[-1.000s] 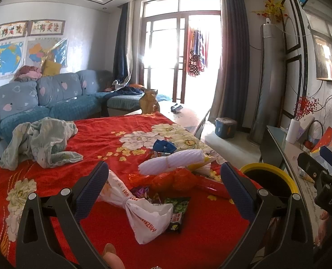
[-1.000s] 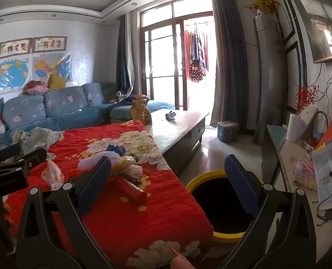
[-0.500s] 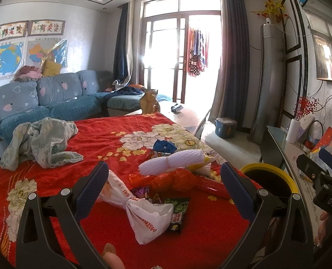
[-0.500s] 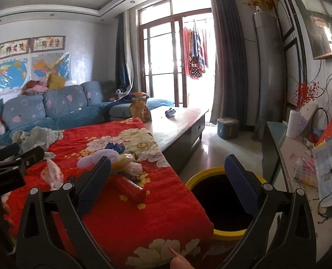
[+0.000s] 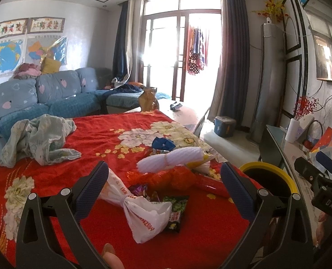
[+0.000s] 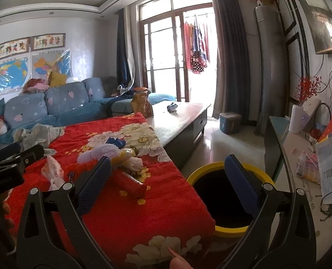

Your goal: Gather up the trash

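Both jaws spread, empty: left gripper (image 5: 163,180) over knotted crinkly plastic bag (image 5: 143,213) (white); right gripper (image 6: 166,181) near round yellow-rimmed bin (image 6: 228,197) off blanket (image 6: 125,215) edge.

A knotted plastic bag (image 5: 141,210) lies at lower centre on the blanket (image 5: 94,139), snack wrappers (image 5: 176,210) just right. A foam net roll (image 5: 172,160) sits behind them; the bin (image 5: 275,174) stands at the blanket's right edge.

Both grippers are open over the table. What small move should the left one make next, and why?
Probably ease the left gripper down and forward onto the tied white plastic bag. Its jaws stand wide open and empty, the bag is the nearest trash between them, and the yellow-rimmed bin waits beside the red blanket.
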Motion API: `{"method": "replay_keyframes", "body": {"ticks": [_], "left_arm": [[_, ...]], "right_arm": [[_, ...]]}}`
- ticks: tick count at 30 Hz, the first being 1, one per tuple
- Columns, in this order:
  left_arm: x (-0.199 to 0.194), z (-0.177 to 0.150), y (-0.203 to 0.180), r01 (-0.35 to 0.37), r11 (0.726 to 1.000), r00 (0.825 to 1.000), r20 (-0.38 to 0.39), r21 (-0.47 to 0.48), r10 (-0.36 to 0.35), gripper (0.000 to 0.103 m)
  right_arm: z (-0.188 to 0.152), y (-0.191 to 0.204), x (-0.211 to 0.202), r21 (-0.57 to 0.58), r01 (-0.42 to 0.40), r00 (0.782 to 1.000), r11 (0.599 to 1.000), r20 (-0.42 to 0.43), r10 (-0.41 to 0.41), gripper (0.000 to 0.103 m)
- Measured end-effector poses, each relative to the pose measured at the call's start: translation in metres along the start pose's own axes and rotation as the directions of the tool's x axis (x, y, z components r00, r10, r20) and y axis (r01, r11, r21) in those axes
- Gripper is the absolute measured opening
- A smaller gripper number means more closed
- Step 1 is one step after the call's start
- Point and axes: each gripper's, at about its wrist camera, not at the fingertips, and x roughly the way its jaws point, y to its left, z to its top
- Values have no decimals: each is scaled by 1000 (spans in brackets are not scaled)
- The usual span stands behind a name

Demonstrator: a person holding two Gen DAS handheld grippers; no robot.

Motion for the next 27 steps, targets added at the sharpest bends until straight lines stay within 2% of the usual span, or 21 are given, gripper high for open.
{"method": "replay_keyframes", "body": {"ticks": [7,11,19,27], "left_arm": [[23,-8,-5,55,998,995,-86,15,-54,97],[37,-8,2,52,999,991,-125,-11,-53,97],[50,1,34,-23,997,990,-141,-72,12,97],[59,7,81,-129,981,980,-172,-145,103,97]], "right_arm": [[-2,-11,12,26,-8,999,1000,-47,9,93],[-3,-11,20,26,-20,997,999,-78,22,93],[0,7,47,10,-115,982,993,-146,115,91],[3,48,73,-44,-229,954,972,-211,215,85]]}}
